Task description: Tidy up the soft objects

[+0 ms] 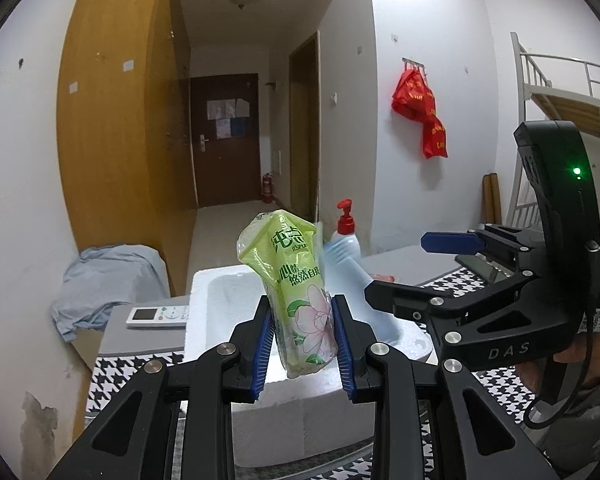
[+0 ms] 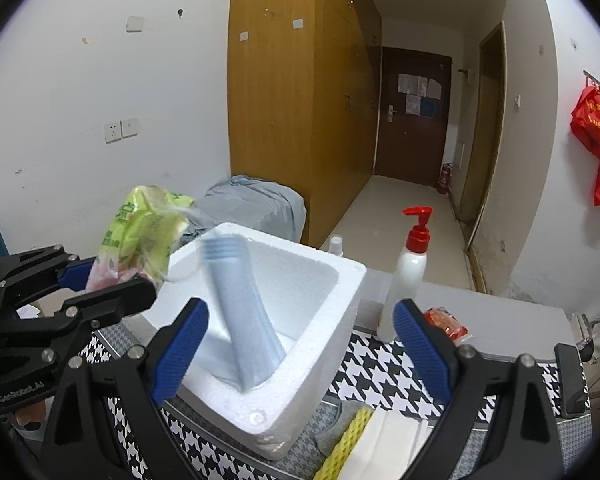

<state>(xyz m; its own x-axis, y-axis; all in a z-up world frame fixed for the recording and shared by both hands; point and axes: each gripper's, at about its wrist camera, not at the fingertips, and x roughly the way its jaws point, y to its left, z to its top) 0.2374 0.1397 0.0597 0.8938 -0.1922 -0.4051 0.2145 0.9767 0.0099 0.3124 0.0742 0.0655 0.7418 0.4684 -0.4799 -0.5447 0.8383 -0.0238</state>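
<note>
My left gripper (image 1: 303, 336) is shut on a green tissue pack (image 1: 296, 284) with a flower print, held above the white foam box (image 1: 220, 320). In the right wrist view the pack (image 2: 144, 232) and left gripper (image 2: 112, 280) sit left of the box (image 2: 332, 320). A blue soft pack (image 2: 244, 320), blurred, leans inside the box; it also shows in the left wrist view (image 1: 360, 280). My right gripper (image 2: 300, 348) is open and empty over the box's near edge; it shows at the right of the left wrist view (image 1: 404, 268).
A white pump bottle (image 2: 408, 276) with a red top stands right of the box, next to a red snack packet (image 2: 446, 322). A yellow sponge (image 2: 346, 440) and white cloth (image 2: 388, 440) lie on the houndstooth table. A remote (image 1: 158, 316) lies left of the box.
</note>
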